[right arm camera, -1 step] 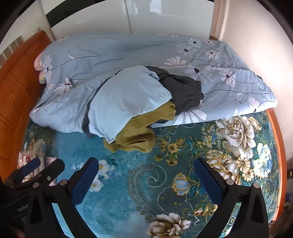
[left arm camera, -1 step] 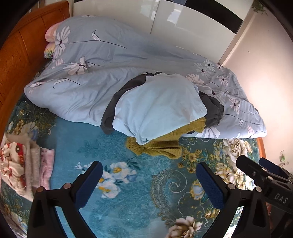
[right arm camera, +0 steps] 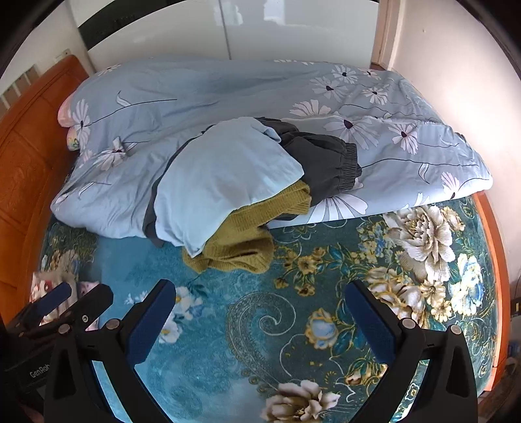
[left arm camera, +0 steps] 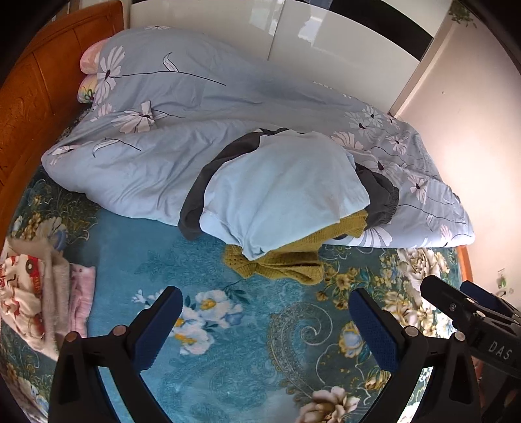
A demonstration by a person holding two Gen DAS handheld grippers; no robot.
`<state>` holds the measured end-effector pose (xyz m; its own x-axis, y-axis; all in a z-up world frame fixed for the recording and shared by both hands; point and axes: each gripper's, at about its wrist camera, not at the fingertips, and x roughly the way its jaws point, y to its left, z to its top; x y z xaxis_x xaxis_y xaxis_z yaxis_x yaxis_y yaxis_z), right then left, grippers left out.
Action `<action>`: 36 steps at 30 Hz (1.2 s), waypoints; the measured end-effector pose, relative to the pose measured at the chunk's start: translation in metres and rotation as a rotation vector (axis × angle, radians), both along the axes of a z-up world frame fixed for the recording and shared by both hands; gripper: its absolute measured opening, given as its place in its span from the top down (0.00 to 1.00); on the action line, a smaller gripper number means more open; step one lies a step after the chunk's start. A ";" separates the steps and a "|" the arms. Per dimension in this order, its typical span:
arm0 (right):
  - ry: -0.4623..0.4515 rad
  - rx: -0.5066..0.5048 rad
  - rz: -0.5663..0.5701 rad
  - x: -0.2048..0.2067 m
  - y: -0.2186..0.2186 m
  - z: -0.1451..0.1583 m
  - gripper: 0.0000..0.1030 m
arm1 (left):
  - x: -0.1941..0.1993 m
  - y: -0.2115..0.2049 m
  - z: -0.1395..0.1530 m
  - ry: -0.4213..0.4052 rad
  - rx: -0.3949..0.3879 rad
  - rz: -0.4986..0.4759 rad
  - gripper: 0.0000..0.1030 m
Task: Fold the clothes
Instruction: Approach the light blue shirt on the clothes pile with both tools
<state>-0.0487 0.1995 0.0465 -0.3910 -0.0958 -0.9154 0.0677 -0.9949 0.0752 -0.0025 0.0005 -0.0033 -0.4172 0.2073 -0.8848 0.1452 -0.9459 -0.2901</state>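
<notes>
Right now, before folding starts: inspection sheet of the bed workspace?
Surface: bedspread, teal floral, bare in front.
Job's things: light blue garment on top of dark grey garment and mustard knit, all unfolded.
Clutter: duvet bunched behind; small pile of fabrics at left.
Grippers: left gripper and right gripper open, empty.
Cables: nothing seen.
Surroundings: wooden headboard, white wardrobe.
</notes>
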 end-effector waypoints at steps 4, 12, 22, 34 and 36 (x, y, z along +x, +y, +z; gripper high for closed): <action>-0.004 0.017 0.049 -0.005 -0.008 -0.002 0.00 | -0.009 0.002 -0.012 0.017 -0.015 -0.013 0.00; -0.071 0.017 0.014 -0.053 -0.020 -0.053 0.00 | -0.027 0.006 -0.035 0.052 -0.046 -0.040 0.00; -0.142 -0.017 0.012 -0.069 -0.016 -0.082 0.00 | -0.044 0.008 -0.061 0.053 -0.047 -0.058 0.00; -0.154 -0.008 0.069 -0.084 -0.026 -0.100 0.00 | -0.049 -0.001 -0.083 0.040 -0.008 -0.055 0.00; -0.155 -0.005 0.079 -0.087 -0.029 -0.101 0.00 | -0.049 -0.002 -0.084 0.045 -0.004 -0.058 0.00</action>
